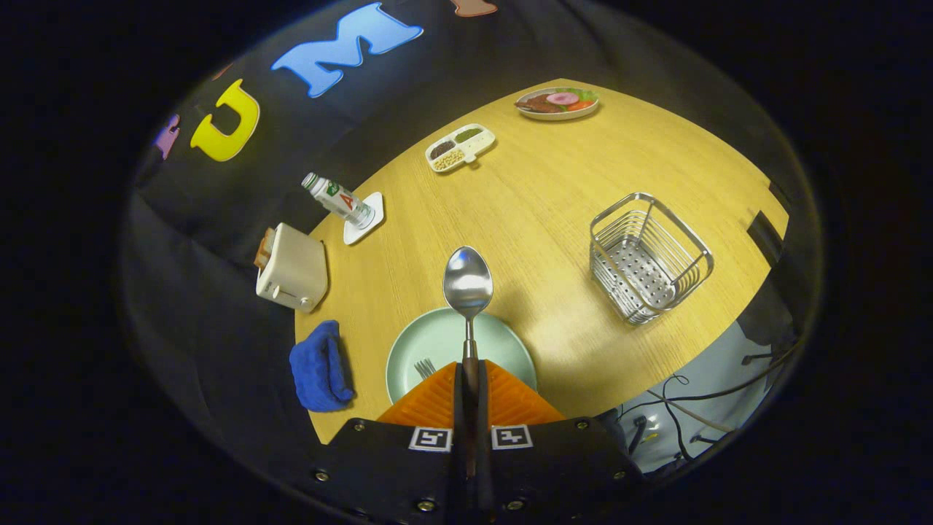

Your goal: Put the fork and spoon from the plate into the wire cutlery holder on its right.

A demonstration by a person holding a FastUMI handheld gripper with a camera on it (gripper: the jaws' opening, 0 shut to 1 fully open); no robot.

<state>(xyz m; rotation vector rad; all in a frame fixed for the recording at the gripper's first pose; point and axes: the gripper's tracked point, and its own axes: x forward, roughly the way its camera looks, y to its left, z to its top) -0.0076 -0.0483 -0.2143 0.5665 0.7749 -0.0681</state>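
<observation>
Gripper (470, 379): fingers closed on spoon (468, 288) handle, bowl pointing ahead, centre frame.
Holder (647, 257): right of spoon, well apart.
Fork (425, 367): on plate (430, 339), lower centre.

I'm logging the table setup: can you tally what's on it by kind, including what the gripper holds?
Cutlery: 2, the spoon clamped in the jaws, the fork on the green plate
Dishes: 3
Wire holder: 1
Toaster: 1
Bottle: 1
Coaster: 1
Blue cloth: 1
Total: 10
</observation>
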